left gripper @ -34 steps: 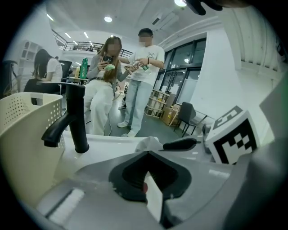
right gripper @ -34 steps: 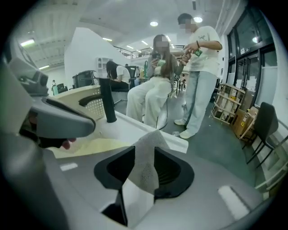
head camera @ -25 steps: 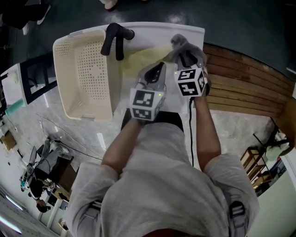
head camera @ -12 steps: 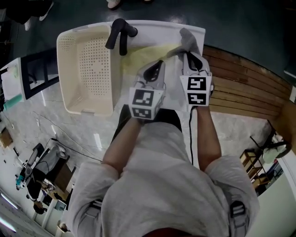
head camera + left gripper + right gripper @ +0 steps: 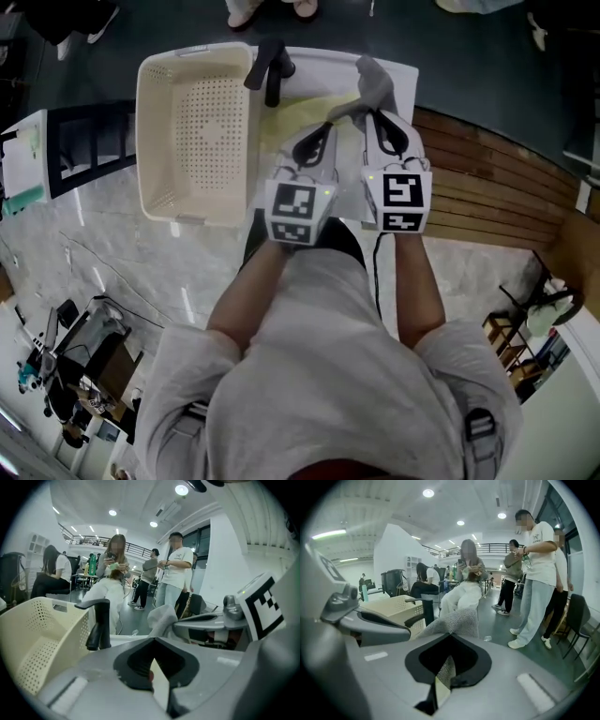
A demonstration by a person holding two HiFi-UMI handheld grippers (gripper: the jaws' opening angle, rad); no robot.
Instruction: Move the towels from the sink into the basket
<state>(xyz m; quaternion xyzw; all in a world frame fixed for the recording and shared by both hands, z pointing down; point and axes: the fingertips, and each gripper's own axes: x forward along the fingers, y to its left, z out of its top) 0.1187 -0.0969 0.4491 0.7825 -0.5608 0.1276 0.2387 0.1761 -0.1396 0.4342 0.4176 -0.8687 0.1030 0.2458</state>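
Towels first: there's a grey towel (image 5: 373, 82) and a yellow towel (image 5: 305, 114), and both are over at the sink (image 5: 401, 67), not in the basket (image 5: 155, 112) yet. The right gripper (image 5: 371, 111) is clamped on the grey towel, with knit fabric pinched right between its jaws and the rest bunched up just past the tips, pointing away from the person. The left gripper (image 5: 319, 131) is clenched too, with a pale yellow strip caught in its jaws, so I'd say it has the yellow towel. That one spreads out flat across the sink toward the faucet (image 5: 272, 70).

The bit that matters for the next move is the basket. It sits off to the person's left, on the far side of the black faucet, open side up and empty as far as I can see. Both grippers are side by side, near each other, pointing forward and down. The left hand is the closer one to the basket; the right has to cross over more of the sink.

My guess is the carry goes sideways to the left, and the faucet is the thing to watch, since a dangling towel could snag on it.
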